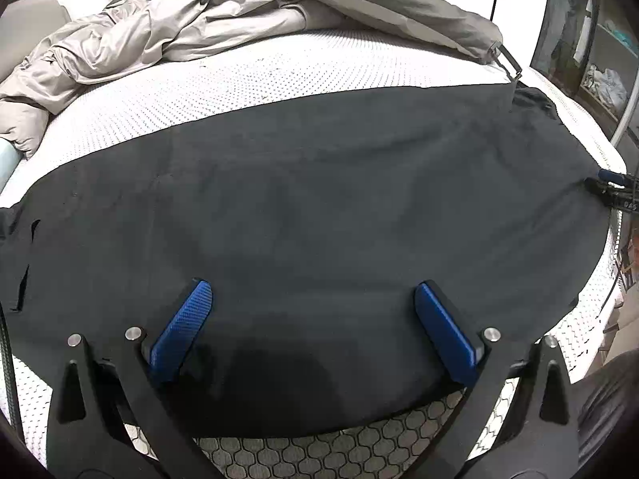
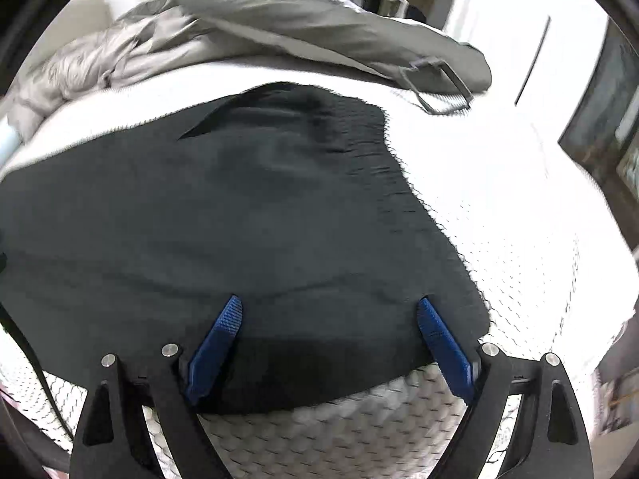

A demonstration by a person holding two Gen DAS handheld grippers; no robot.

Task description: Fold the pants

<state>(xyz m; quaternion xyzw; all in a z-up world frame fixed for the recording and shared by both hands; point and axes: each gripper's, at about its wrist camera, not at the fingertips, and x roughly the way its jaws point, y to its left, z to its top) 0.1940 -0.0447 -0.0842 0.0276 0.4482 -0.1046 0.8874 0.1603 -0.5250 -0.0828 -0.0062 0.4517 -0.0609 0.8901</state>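
Now the black pants [image 1: 311, 207] lie spread flat on the white mattress [image 1: 279, 72], and both grippers hang over them with nothing between the fingers. The left gripper [image 1: 313, 319] has its jaws spread wide; the blue pads [image 1: 183, 331] stand apart above the near part of the pants, and I cannot tell if the tips touch the cloth. The right gripper [image 2: 329, 327] also has its jaws spread, above the near edge of the pants [image 2: 239, 219], close to the corner where the cloth ends and the mattress [image 2: 499, 199] begins.

Beyond the pants, on the far side of the mattress, lies a crumpled grey blanket [image 1: 167, 28] and a grey bag [image 1: 399, 4] with a strap.

The left view shows the pants in almost full width, with small slits at the left end, and at the right end a small part of the right gripper [image 1: 611, 189]. The right view, which is somewhat blurred, shows only the right end of the pants, with a fold at its far side, and much bare mattress to the right of it.
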